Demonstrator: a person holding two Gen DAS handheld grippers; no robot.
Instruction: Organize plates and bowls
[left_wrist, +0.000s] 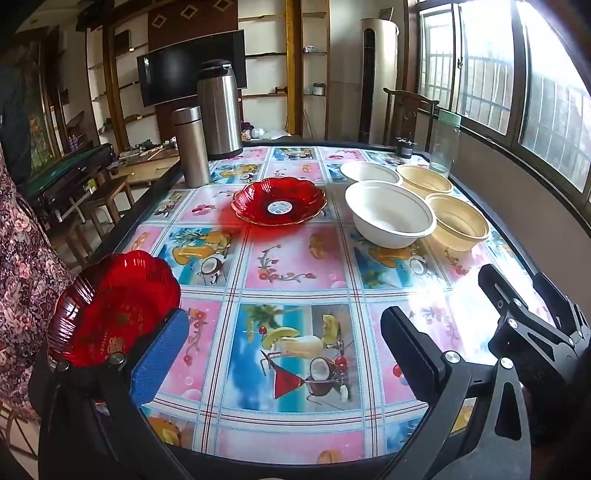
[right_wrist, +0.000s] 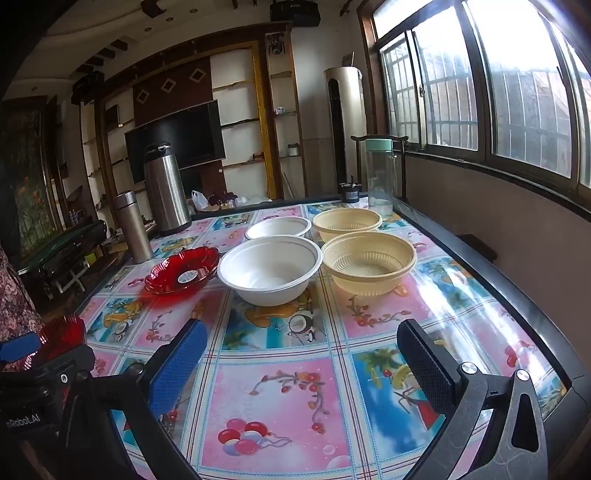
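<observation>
Red plastic catches the eye first in the left wrist view: a scalloped red plate (left_wrist: 114, 306) sits at the near left edge of the table (left_wrist: 295, 266), just beside the blue pad of the left gripper (left_wrist: 284, 354), and whether the pad touches it I cannot tell. That gripper's fingers stand wide apart over the patterned tablecloth, holding nothing. A second red plate (left_wrist: 279, 201) (a round sticker at its centre) lies flat further in. To its right are two white bowls (left_wrist: 389, 214), one behind the other, and beside them two cream baskets (left_wrist: 458, 221) in the same arrangement. A steel flask (left_wrist: 191, 146) and a tall steel thermos (left_wrist: 219, 109) stand at the far left of the table, a clear bottle (left_wrist: 445, 142) with a green lid at the far right. The right gripper (left_wrist: 532, 325) shows at the lower right edge. A floral sleeve (left_wrist: 22, 266) fills the left border.

From the right wrist view, the right gripper (right_wrist: 314, 365) also has its fingers spread wide and empty above the cloth. The near white bowl (right_wrist: 269, 269) and near cream basket (right_wrist: 369, 262) sit side by side straight ahead, their partners behind them. The stickered red plate (right_wrist: 183, 275) lies left of the bowl; the other red plate (right_wrist: 62, 332) peeks in at the lower left beside the left gripper.
</observation>
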